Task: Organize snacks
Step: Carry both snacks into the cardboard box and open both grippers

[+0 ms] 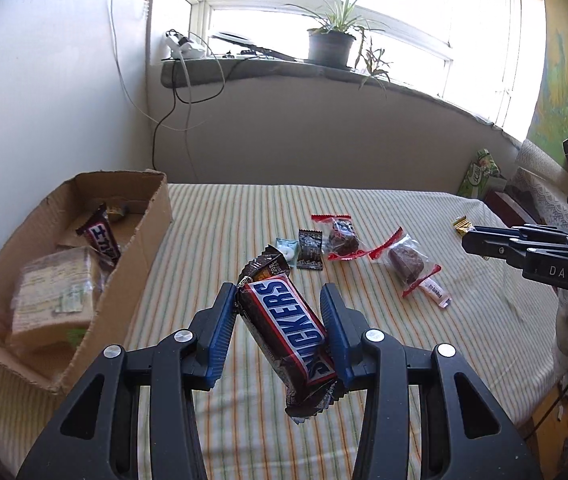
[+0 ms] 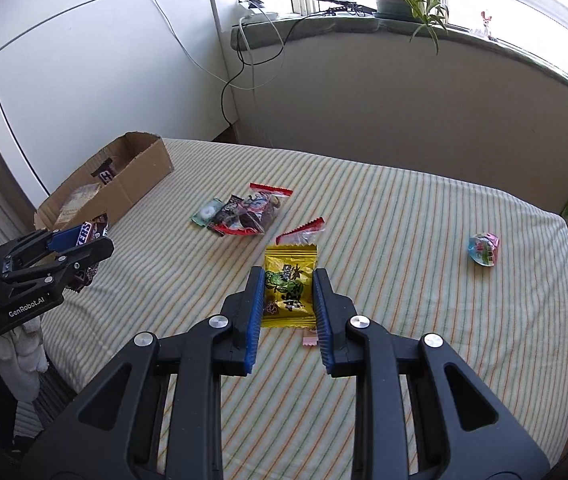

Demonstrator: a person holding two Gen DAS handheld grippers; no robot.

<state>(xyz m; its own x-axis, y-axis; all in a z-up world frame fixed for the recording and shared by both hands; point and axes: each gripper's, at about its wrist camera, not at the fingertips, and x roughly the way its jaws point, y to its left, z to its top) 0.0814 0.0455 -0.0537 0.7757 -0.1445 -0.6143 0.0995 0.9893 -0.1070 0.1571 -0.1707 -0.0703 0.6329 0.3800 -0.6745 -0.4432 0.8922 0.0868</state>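
My left gripper [image 1: 276, 292] is shut on a brown Snickers bar [image 1: 290, 332], which hangs slantwise between the blue pads above the striped cloth [image 1: 364, 360]. The cardboard box [image 1: 141, 236] stands to its left with a dark bar and wrapped packs inside. In the right wrist view my right gripper [image 2: 288, 274] is shut on a yellow snack packet [image 2: 288, 292], lifted off the cloth. Each gripper shows in the other's view: the right gripper [image 1: 467, 240] at the right edge, and the left gripper [image 2: 97, 237] near the box [image 2: 139, 184].
Loose snacks lie mid-cloth: two clear red-edged packets [image 1: 340, 238] [image 1: 406, 265], a small black packet [image 1: 310, 249] and a teal mint [image 1: 287, 248]. A pink-blue packet [image 2: 484, 249] lies far right and a small pink candy [image 2: 310, 341] under the right gripper. Behind are a wall, cables and a windowsill.
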